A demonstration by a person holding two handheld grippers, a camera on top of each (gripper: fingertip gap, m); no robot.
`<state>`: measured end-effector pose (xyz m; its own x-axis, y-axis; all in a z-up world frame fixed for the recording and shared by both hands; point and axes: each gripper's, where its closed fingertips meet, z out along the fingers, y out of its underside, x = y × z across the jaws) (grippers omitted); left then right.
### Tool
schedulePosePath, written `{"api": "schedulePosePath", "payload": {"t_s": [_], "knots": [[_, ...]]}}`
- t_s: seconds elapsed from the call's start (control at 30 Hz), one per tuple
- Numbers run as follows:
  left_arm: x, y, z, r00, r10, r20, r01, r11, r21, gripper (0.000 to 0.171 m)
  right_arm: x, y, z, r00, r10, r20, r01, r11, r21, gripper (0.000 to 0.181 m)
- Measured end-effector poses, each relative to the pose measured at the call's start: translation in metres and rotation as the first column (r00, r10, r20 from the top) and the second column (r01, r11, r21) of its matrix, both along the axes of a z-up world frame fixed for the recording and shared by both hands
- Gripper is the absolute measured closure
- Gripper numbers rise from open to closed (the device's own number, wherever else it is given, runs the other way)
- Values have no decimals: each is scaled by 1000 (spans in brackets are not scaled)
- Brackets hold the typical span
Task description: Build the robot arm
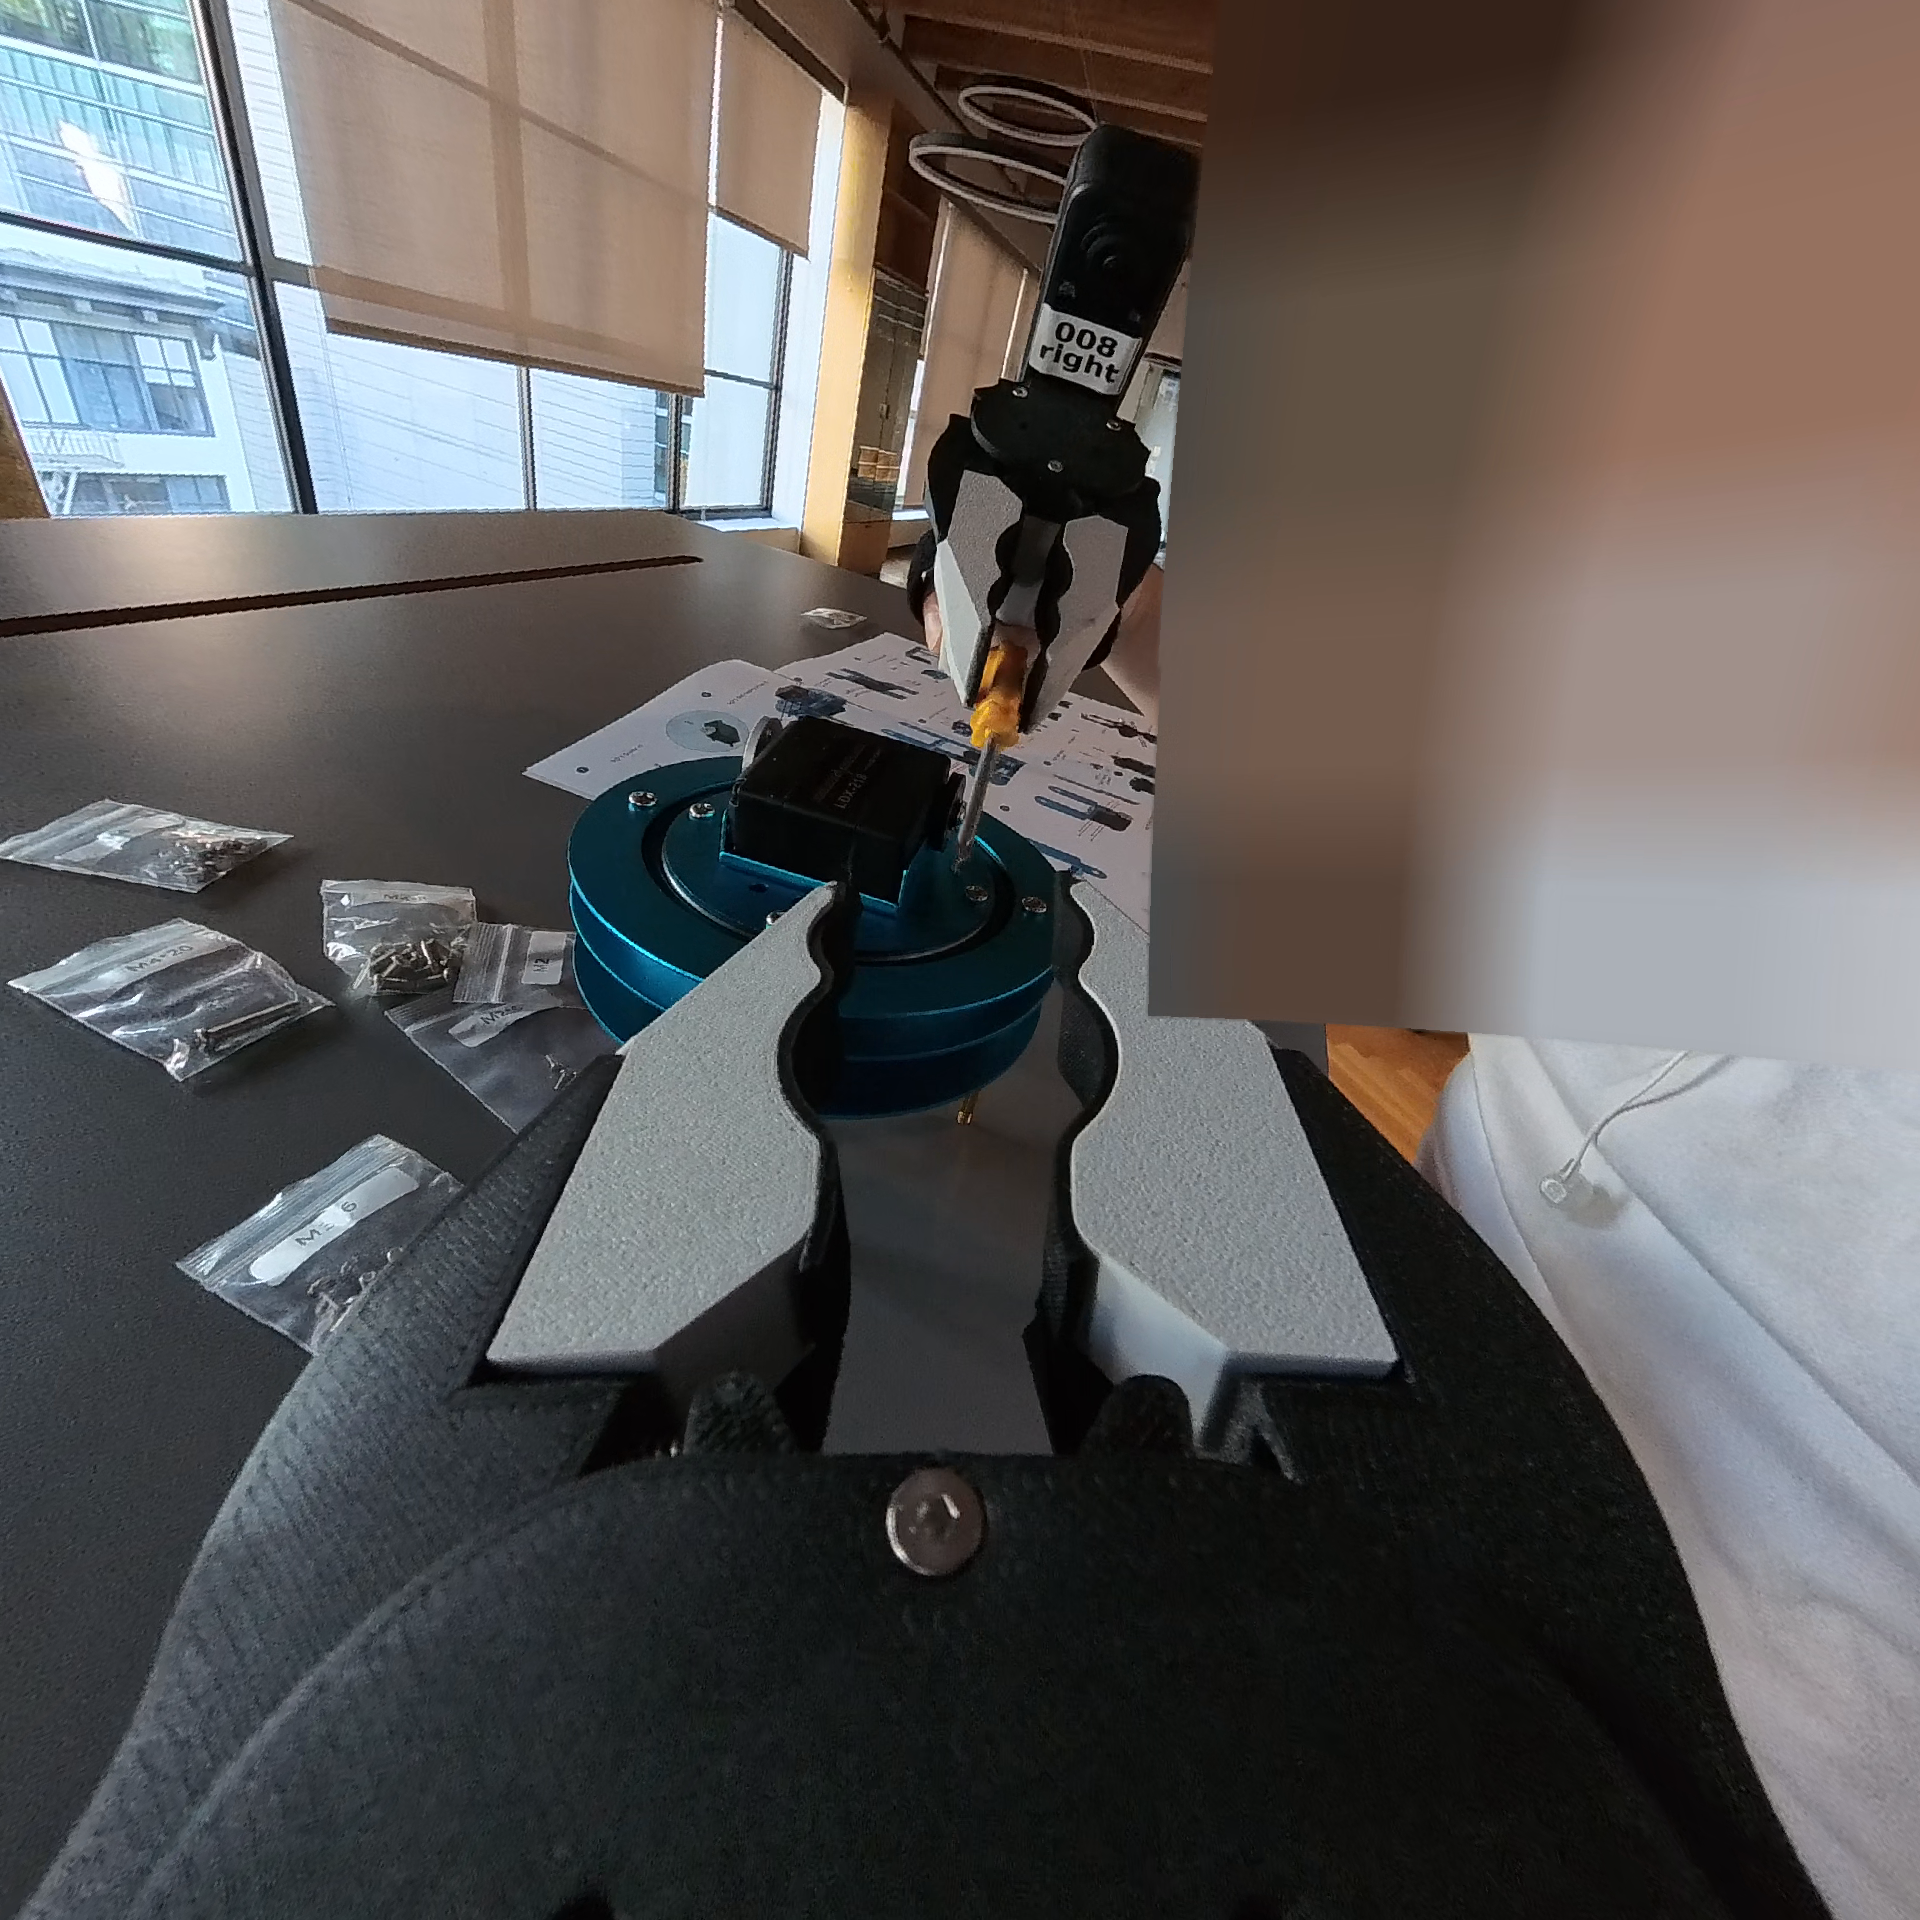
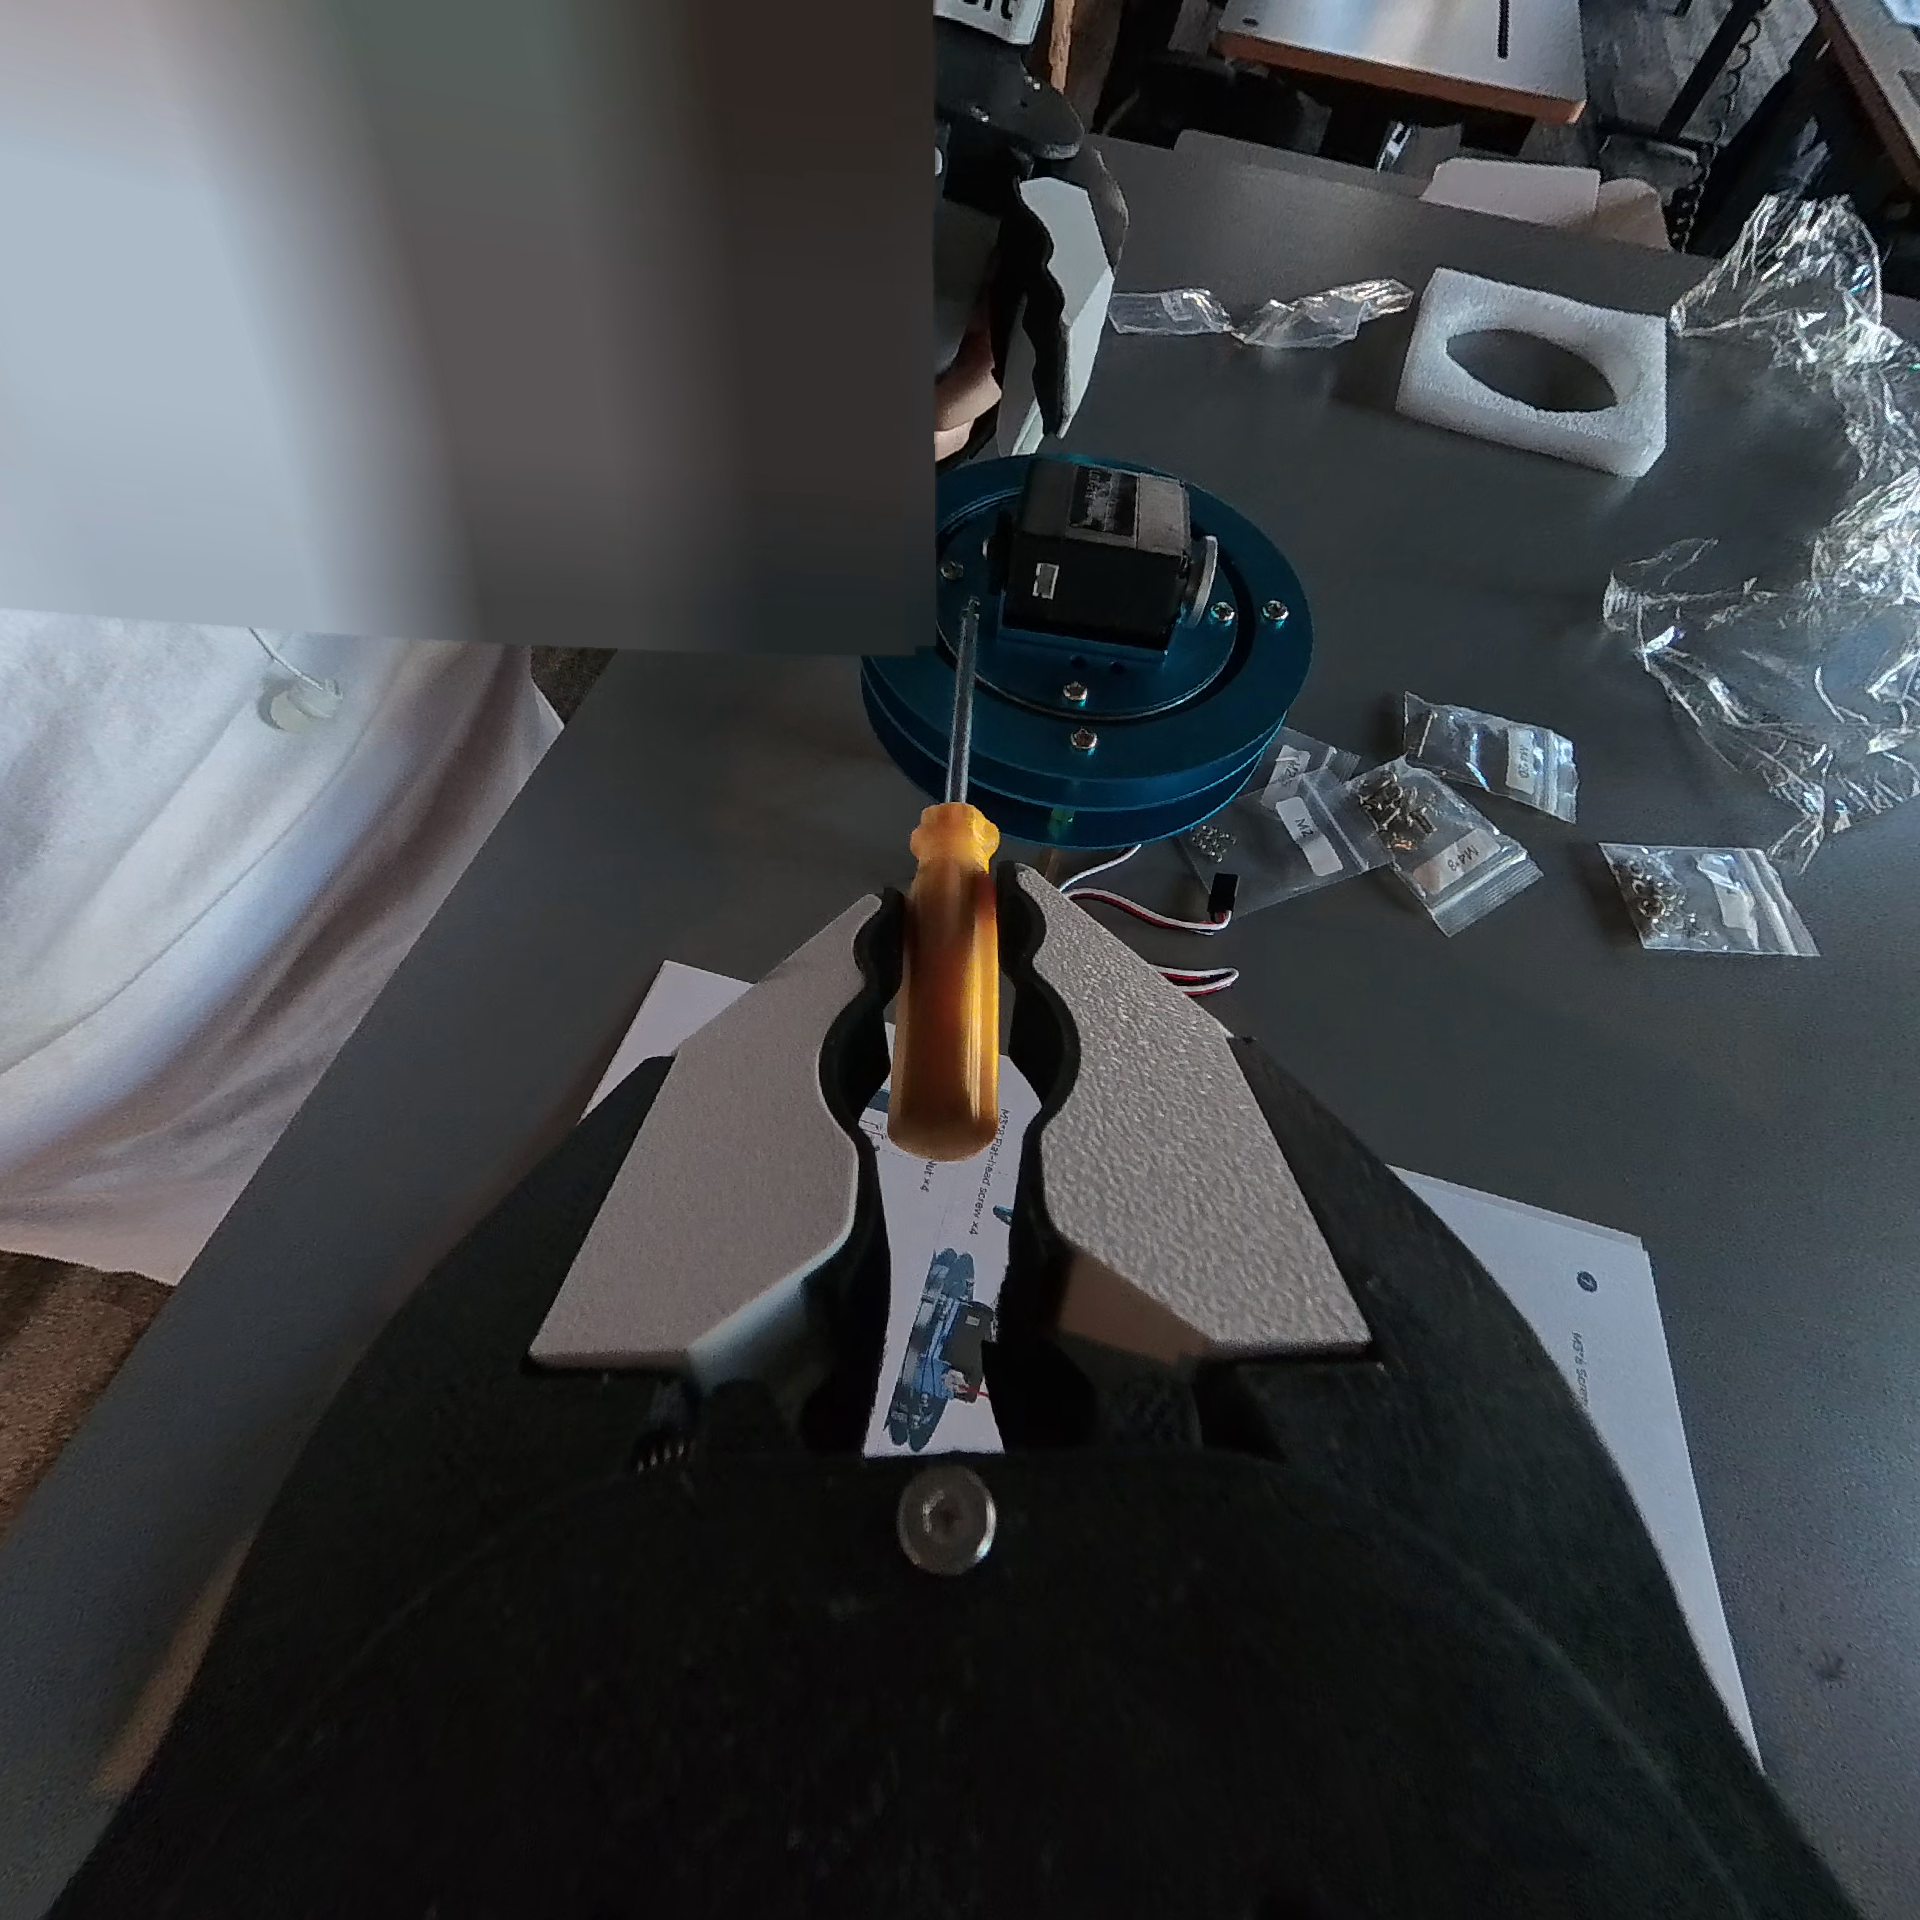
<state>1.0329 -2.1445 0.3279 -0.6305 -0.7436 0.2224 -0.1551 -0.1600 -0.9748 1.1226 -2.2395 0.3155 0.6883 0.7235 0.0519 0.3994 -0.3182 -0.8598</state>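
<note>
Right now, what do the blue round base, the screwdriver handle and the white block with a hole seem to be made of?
Blue round base: probably anodized metal, given its satin blue sheen and crisp grooves.
Screwdriver handle: translucent amber plastic that light passes through.
White block: soft packing foam, matte and finely pebbled, with a cut-out hole.

Left gripper (image 1: 951,914) straddling a blue round base (image 1: 727,935), right gripper (image 1: 1013,665) up top with a screwdriver (image 1: 992,717)

Left gripper's jaws are spread, one finger on each side of the blue base, can't tell if they actually touch it; a black servo (image 1: 842,821) sits on top of the base; right gripper is clamped on the orange screwdriver handle, tip down at the blue plate just beside the servo; little bags of screws (image 1: 177,997) lie on the dark table (image 1: 312,675) to the left; printed instruction sheet (image 1: 665,727) behind the base; person in a white top (image 1: 1714,1351) at right.
</note>
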Motion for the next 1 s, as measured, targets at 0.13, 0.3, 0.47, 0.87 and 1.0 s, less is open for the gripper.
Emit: {"api": "schedulePosePath", "payload": {"t_s": [0.13, 0.3, 0.47, 0.87, 1.0], "knots": [[0, 0, 0, 1000, 2, 4, -2, 1000, 4, 136, 0, 0, 1, 1000, -2, 1, 2, 1000, 2, 164], [-1, 1, 2, 1000, 5, 9, -5, 1000, 0, 135, 0, -3, 3, 1000, -9, 7, 9, 1000, 11, 164], [0, 2, 3, 1000, 8, 15, -8, 1000, -3, 135, -4, -7, 8, 999, -22, 24, 21, 999, 38, 165], [2, -3, 9, 999, 21, 33, -21, 1000, 0, 135, -2, -15, 10, 991, -128, 36, 126, 990, 57, 165], [3, -3, 10, 999, 30, 35, -30, 1000, -8, 135, -5, -19, 12, 979, -203, 22, 201, 976, 79, 165]]}}
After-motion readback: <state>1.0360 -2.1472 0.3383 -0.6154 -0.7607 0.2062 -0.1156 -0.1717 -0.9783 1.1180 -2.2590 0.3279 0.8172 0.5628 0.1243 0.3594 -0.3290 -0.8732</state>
